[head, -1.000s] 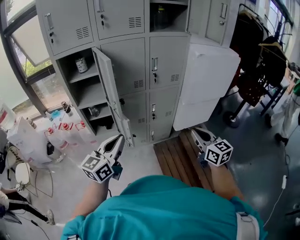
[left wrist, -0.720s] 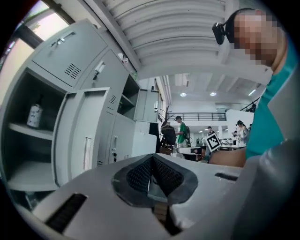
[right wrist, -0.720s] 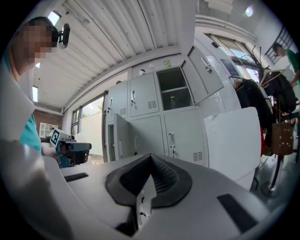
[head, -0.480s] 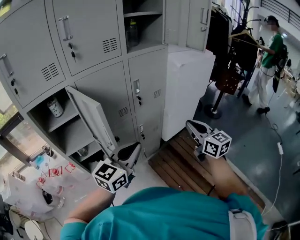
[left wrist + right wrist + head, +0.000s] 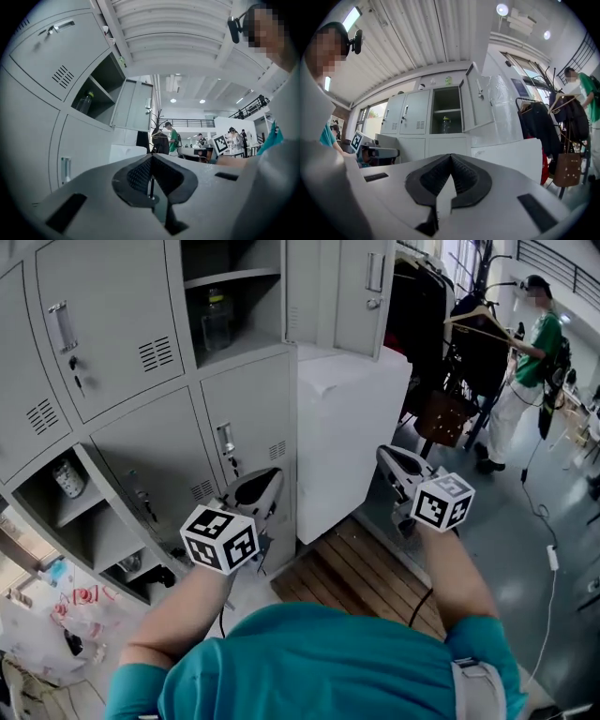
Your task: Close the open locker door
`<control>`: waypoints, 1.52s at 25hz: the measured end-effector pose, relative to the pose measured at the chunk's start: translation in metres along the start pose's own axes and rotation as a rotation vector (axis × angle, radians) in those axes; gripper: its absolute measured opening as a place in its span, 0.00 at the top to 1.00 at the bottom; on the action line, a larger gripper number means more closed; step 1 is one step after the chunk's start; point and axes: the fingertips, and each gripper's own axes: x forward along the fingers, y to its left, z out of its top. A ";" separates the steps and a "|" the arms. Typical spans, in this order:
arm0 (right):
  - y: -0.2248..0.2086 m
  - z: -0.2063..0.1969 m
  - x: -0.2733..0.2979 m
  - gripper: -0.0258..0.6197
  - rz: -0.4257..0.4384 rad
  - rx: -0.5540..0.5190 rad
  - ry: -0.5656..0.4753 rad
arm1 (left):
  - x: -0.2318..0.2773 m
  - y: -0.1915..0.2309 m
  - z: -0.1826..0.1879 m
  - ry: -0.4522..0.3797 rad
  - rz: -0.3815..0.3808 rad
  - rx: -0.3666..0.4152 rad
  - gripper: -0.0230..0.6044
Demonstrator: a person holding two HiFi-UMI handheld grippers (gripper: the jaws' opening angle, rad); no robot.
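- Open locker door: a pale grey metal door in the upper row of a grey locker bank. It is swung out to the right of its compartment, where a clear bottle stands on the shelf.
- Left gripper and right gripper: both are held level in front of the person, well below the door and apart from it. Each has its jaws pressed together on nothing.
- Step in hand, as a judgement: the approach. Nothing touches the door yet.
- Next move, as a judgement: raise a gripper to the door's outer face or free edge, then push it left until it meets the frame. Closed jaws suit a push.
- Only the head view shows a second open compartment at lower left, holding a small cup. Its door cannot be made out clearly, so which door the task means is uncertain.
- The right gripper view faces the upper compartment and door squarely.
- The left gripper view sees that door from below and the side, with a bright hall beyond.
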 end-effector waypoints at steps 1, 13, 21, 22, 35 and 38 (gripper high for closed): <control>-0.016 0.010 0.002 0.96 0.001 -0.011 -0.008 | 0.018 0.003 0.008 -0.012 0.014 0.006 0.96; -0.113 0.107 0.060 0.96 0.091 -0.105 -0.064 | 0.155 0.027 0.104 -0.095 0.076 0.097 0.96; -0.156 0.223 0.097 0.86 0.189 -0.091 -0.197 | 0.177 0.054 0.134 -0.094 0.110 0.087 0.96; -0.154 0.243 0.103 0.83 0.248 -0.093 -0.221 | 0.178 0.055 0.136 -0.094 0.111 0.086 0.96; -0.147 0.310 0.142 0.70 0.626 0.015 -0.344 | 0.158 0.076 0.144 -0.122 0.157 0.077 0.96; -0.138 0.310 0.148 0.70 0.641 -0.004 -0.333 | 0.153 0.079 0.149 -0.134 0.166 0.080 0.96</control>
